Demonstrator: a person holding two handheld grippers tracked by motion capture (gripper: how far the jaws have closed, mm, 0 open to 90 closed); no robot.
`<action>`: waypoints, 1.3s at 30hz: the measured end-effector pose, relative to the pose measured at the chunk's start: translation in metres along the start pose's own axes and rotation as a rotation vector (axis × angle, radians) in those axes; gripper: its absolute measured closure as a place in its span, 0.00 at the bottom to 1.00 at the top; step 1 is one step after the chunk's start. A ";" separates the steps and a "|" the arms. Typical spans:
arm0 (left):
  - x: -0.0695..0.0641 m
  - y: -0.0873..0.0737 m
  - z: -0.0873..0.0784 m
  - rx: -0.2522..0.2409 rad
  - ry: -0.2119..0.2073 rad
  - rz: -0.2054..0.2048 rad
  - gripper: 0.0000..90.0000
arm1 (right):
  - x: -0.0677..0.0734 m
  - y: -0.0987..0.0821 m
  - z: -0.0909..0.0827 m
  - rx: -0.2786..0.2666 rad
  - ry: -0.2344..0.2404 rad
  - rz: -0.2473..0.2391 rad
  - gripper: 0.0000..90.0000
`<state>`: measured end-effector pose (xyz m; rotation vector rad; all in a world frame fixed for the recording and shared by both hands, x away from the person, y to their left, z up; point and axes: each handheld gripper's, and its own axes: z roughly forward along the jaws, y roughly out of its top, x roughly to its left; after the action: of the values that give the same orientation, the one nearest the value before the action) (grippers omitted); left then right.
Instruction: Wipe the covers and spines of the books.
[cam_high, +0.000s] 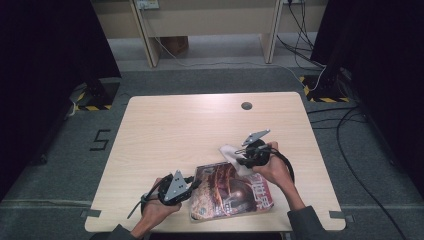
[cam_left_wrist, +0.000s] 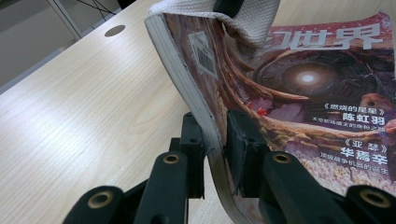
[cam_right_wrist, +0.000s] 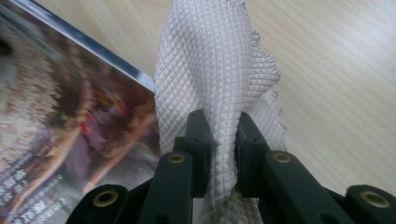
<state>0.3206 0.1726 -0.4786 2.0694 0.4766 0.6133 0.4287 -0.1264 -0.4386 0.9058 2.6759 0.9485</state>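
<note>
— Glossy paper on the left first: what has the left gripper got?

— Its jaws are clamped on the edge of a magazine, one jaw under the pages and one on the cover. In the left gripper view the magazine curves up from the pale wooden tabletop where it is pinched, so that edge is lifted and bent.

— And where does the magazine lie?

— Near the front edge of the tabletop, between the two hands, cover up, with white Chinese characters on a dark reddish picture.

— Further right?

— The right gripper is closed tight on a white waffle-weave cloth. In the right gripper view the cloth bunches up between the jaws and fans out above them. It hangs over the magazine's far corner, touching the cover, with bare tabletop to its right.
</note>
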 end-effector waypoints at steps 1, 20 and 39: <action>0.000 0.000 0.000 0.000 0.000 0.001 0.86 | -0.004 -0.002 0.000 0.004 -0.003 0.010 0.88; -0.001 0.001 0.000 -0.005 0.005 0.007 0.85 | -0.054 -0.037 0.004 0.073 -0.062 0.170 0.88; 0.000 0.001 -0.001 -0.013 0.009 0.002 0.85 | -0.070 -0.051 -0.022 0.031 -0.133 0.220 0.88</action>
<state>0.3203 0.1730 -0.4768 2.0559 0.4745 0.6251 0.4528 -0.2109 -0.4557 1.2445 2.5244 0.8557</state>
